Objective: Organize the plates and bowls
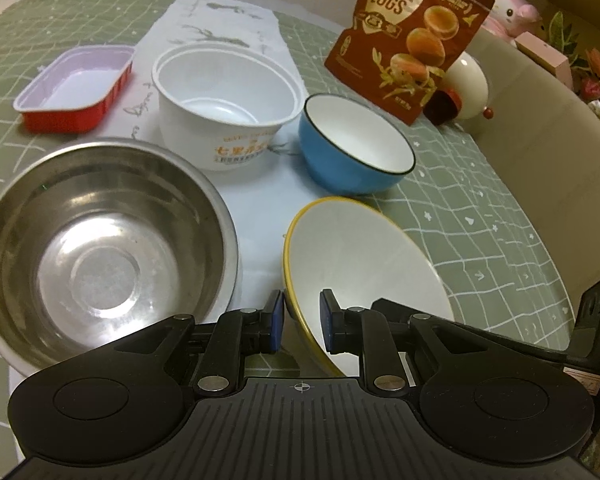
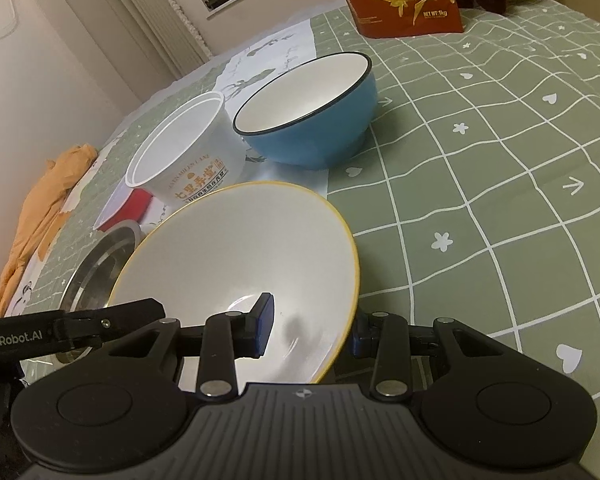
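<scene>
A white bowl with a yellow rim point(image 1: 360, 256) sits tilted between both grippers; it also shows in the right wrist view point(image 2: 252, 248). My left gripper point(image 1: 300, 324) straddles its near rim, one finger inside, one outside, with gaps to the rim. My right gripper point(image 2: 310, 330) straddles the opposite rim, jaws wide. A steel bowl point(image 1: 100, 248) is at the left, a white plastic tub point(image 1: 224, 104) behind it, a blue bowl point(image 1: 352, 148) beyond, and a red tray point(image 1: 76, 88) at the far left.
A brown quail-egg bag point(image 1: 408, 36) stands at the back with a white egg-shaped ornament point(image 1: 468, 88) beside it. An orange cloth point(image 2: 40, 216) lies at the table's left edge. The green checked tablecloth point(image 2: 500, 160) spreads to the right.
</scene>
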Motion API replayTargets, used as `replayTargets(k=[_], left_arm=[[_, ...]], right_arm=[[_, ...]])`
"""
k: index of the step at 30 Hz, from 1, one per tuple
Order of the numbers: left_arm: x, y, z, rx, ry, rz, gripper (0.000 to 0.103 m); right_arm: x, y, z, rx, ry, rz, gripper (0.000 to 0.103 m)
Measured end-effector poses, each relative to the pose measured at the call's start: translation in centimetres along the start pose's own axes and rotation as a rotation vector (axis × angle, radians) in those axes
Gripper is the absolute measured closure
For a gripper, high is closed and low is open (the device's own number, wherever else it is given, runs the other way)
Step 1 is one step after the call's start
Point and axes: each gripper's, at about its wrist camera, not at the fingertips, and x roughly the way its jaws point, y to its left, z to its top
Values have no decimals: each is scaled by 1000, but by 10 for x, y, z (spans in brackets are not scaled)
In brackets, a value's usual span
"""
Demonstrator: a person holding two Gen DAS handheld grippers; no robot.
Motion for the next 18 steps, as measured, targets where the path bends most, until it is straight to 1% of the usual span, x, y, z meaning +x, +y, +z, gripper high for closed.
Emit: replayTargets(k=[6,10,13,18], left_arm=[[-11,3,4,-9,-20,-8,82],[-9,4,2,-3,-16,11,82],[-8,6,0,-1,-7,23,82],[-7,8,-3,8,-2,17,82]], right_arm=[[-9,-3,2,10,-23,9,66],[-12,-1,3,6,-31,12,66],[-15,4,1,-15,-38,12,66],[-15,9,0,-48,-43,3,66]])
